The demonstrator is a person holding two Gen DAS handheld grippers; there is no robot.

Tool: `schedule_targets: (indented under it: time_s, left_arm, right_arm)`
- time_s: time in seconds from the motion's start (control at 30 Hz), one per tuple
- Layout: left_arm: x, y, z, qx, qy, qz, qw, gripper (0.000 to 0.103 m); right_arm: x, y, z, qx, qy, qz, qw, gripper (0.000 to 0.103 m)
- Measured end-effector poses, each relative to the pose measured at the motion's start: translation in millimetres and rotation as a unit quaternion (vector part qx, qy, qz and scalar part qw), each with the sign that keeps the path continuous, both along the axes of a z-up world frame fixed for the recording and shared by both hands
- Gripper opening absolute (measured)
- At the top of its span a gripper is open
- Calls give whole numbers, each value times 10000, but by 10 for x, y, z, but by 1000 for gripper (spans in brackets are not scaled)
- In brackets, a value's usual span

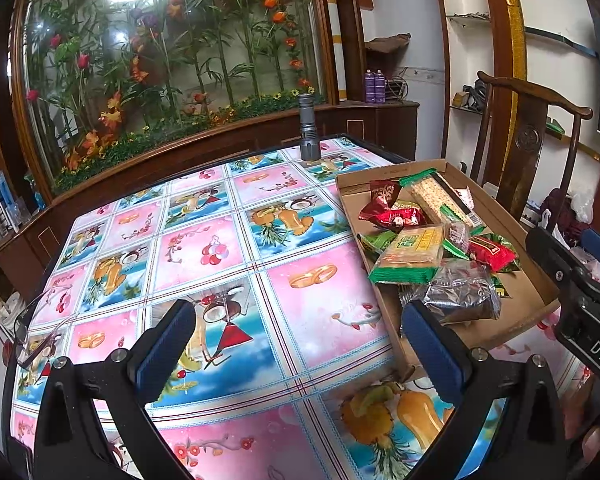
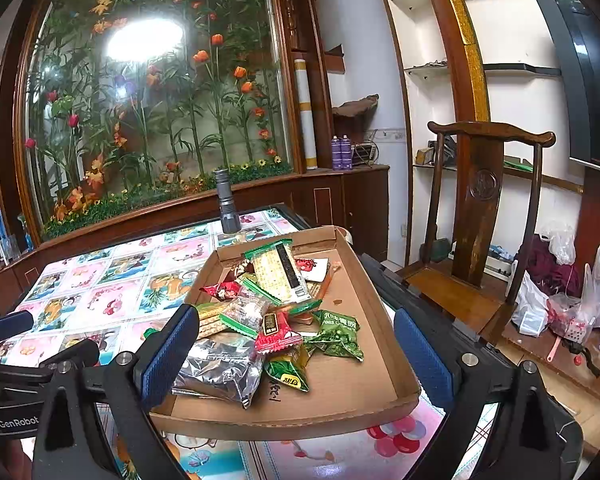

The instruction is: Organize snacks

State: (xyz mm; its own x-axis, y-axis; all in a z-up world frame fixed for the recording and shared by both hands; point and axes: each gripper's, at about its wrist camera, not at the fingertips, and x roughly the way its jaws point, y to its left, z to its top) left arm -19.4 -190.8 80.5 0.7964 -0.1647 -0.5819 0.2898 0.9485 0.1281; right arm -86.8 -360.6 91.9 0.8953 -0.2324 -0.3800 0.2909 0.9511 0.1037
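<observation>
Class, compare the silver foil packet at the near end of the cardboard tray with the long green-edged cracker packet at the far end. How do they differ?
The silver foil packet is crinkled, shiny and hides its contents; the long green-edged cracker packet is smooth, with pale crackers showing through its clear middle. The foil packet lies nearest the grippers; the cracker packet lies toward the far end and looks longer and narrower. Both are sealed and lie in the cardboard tray.

Snack packets (image 2: 268, 320) heaped in cardboard tray (image 2: 380, 360) on table's (image 1: 220, 280) right side, flashlight (image 1: 309, 128) upright behind
</observation>
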Motion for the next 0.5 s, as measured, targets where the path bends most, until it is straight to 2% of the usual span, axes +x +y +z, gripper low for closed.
schedule_targets:
  time_s: [0.5]
  left_arm:
    - [-35,-7,24,74,-82,-9,9999,103]
  right_arm:
    - [12,6,-12,3,16,13,10000,100]
